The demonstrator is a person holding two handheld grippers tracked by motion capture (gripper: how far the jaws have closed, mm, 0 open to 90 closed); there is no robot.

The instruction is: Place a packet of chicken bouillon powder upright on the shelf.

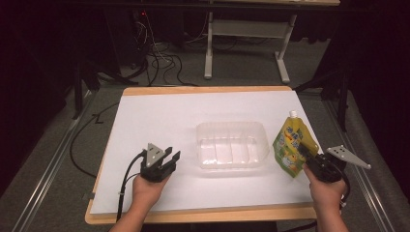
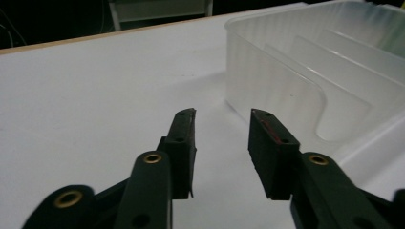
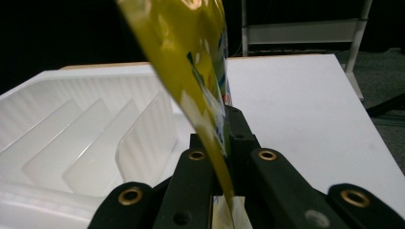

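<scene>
A yellow-green spouted drink pouch [image 1: 293,142] with a white cap stands upright at the right of the white table [image 1: 159,116]. My right gripper [image 1: 309,159] is shut on its lower right edge. In the right gripper view the pouch [image 3: 191,57] rises from between the black jaws of the right gripper [image 3: 224,138], which pinch it. A clear plastic tray [image 1: 232,145] with inner dividers lies at the table's middle. My left gripper [image 1: 170,157] hovers just left of the tray, jaws open and empty. The left gripper [image 2: 222,117] points past the tray wall [image 2: 267,81].
The table's wooden edge [image 1: 203,90] runs along the back. Behind it a white desk frame [image 1: 246,29] stands on the grey floor, with cables [image 1: 159,63] at its left. A metal rail [image 1: 53,159] runs along the floor on the left.
</scene>
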